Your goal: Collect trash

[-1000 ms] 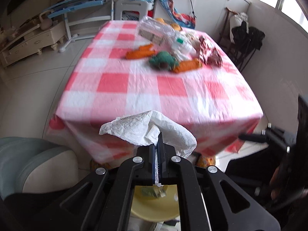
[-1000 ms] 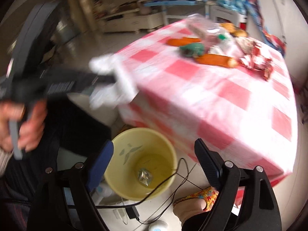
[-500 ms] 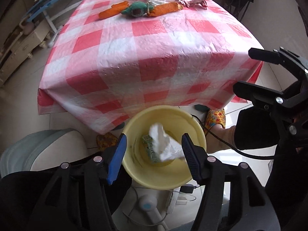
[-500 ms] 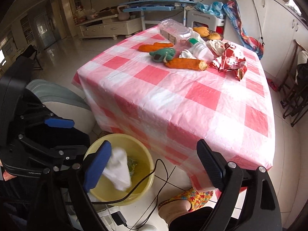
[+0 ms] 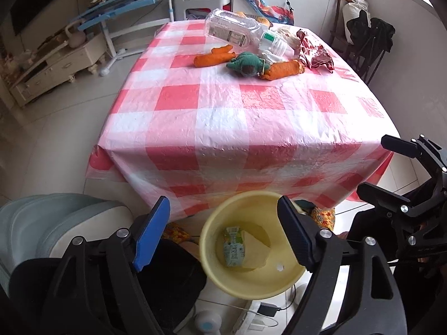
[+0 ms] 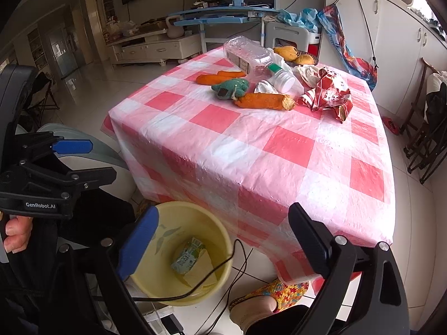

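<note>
A yellow bin (image 5: 212,270) (image 6: 223,231) stands on the floor by the table's near edge, holding a small green carton (image 5: 233,247) (image 6: 187,255) and a pale tissue (image 5: 258,251). My left gripper (image 5: 223,234) is open and empty above the bin. My right gripper (image 6: 220,237) is open and empty, beside the bin. On the far side of the pink checked table (image 5: 237,117) lie a clear plastic bottle (image 5: 237,32) (image 6: 251,57), a red crumpled wrapper (image 5: 314,53) (image 6: 328,95) and white crumpled paper (image 6: 264,86).
Two orange carrot toys (image 6: 264,101) (image 5: 213,57) and a green plush (image 6: 230,88) lie among the trash. A grey-white chair (image 5: 56,217) stands left of the bin. A cable (image 6: 223,273) runs over the bin's rim. A foot in a patterned slipper (image 6: 268,293) is by the bin.
The left gripper opened and dropped the white tissue into the bin, then tilted up toward the table. The right gripper steadied, still open.
</note>
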### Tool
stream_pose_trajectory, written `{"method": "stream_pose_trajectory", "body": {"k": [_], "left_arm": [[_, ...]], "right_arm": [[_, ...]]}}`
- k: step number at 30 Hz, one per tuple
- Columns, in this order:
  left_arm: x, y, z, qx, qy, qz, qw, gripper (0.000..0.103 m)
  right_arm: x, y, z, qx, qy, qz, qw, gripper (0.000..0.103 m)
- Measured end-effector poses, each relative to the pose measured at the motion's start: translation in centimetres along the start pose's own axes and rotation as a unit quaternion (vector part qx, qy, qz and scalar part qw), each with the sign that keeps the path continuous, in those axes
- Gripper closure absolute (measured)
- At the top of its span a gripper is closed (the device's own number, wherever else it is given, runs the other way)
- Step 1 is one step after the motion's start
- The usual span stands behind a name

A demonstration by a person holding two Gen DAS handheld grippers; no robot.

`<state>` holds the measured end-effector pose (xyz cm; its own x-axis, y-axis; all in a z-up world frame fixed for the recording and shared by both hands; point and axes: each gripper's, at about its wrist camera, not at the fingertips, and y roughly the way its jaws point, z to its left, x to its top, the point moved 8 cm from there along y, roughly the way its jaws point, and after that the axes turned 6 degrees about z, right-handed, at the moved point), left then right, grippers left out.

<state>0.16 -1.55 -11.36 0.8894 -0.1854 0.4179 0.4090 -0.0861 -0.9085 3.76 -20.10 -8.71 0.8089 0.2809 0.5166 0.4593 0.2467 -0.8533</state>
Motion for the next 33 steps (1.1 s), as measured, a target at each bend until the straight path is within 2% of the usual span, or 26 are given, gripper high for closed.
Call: {"method": "stream_pose_trajectory", "body": {"k": [6, 11, 19, 24, 27, 29, 33], "left_arm": [[0.7, -0.2, 0.3, 0.015, -0.005, -0.017, 0.9997, 0.026], [2.8, -1.1, 0.7, 0.03, -0.002, -0.045, 0.9985, 0.026], [7.2, -1.1, 0.6, 0.044, 0.013, -0.068, 0.9966, 0.025], [11.3, -1.7, 0.5, 0.059, 0.031, -0.096, 0.9931, 0.023], [13.0, -1.4, 1.4, 0.062, 0.017, -0.108, 0.9921, 0.022], [13.0, -0.4, 2.5, 0.054, -0.007, -0.104, 0.9931, 0.021], [11.9, 2.3, 4.4, 0.039, -0.059, -0.06, 0.9957, 0.021]], "right_arm": [[0.0, -0.1, 0.0, 0.004, 0.001, -0.005, 1.0, 0.013], [0.1, -0.3, -0.1, 0.006, 0.004, -0.009, 1.0, 0.013], [0.8, -0.7, 0.0, 0.001, -0.001, -0.029, 1.0, 0.013], [2.0, -1.3, 0.1, -0.009, -0.008, -0.062, 0.998, 0.013], [2.4, -1.4, -0.1, -0.011, -0.004, -0.072, 0.997, 0.013], [2.6, -1.2, -0.2, -0.012, -0.004, -0.073, 0.997, 0.013], [2.7, -0.7, -0.1, -0.017, -0.007, -0.067, 0.998, 0.013]]}}
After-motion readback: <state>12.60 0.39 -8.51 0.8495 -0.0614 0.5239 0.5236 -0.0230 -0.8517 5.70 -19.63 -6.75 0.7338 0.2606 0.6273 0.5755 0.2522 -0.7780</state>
